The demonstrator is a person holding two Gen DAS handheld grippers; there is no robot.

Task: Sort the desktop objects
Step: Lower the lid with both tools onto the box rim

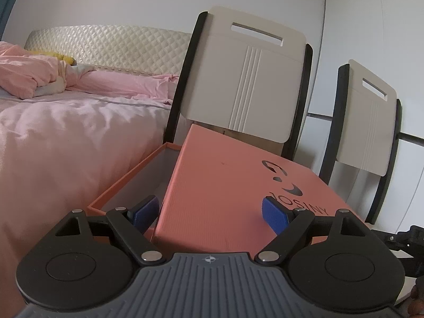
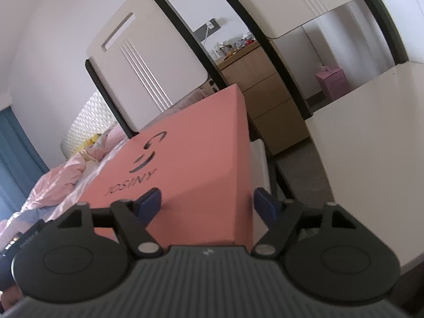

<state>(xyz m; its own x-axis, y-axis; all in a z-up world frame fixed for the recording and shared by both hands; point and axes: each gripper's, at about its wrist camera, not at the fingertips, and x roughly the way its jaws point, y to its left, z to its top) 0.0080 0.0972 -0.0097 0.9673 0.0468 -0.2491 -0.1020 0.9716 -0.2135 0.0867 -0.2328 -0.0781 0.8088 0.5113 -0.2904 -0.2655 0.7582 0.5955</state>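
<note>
This was a bedroom in a home. A bed [image 1: 66,137] filled the left of the left wrist view, covered in rumpled pink bedding [image 1: 47,79] and backed by a cream quilted headboard [image 1: 111,45]. Two folding chairs with cream backs and black frames, one nearer [image 1: 246,79] and one farther right [image 1: 368,122], stood against a plain white wall [image 1: 132,0]. In the right wrist view a wooden chest of drawers [image 2: 267,95] stood behind the chairs, its top crowded with small bottles and jars [image 2: 233,46] too small to tell apart, and a pink box [image 2: 332,83] sat on the floor beside it. A teal curtain [image 2: 16,148] hung at the left edge.
</note>
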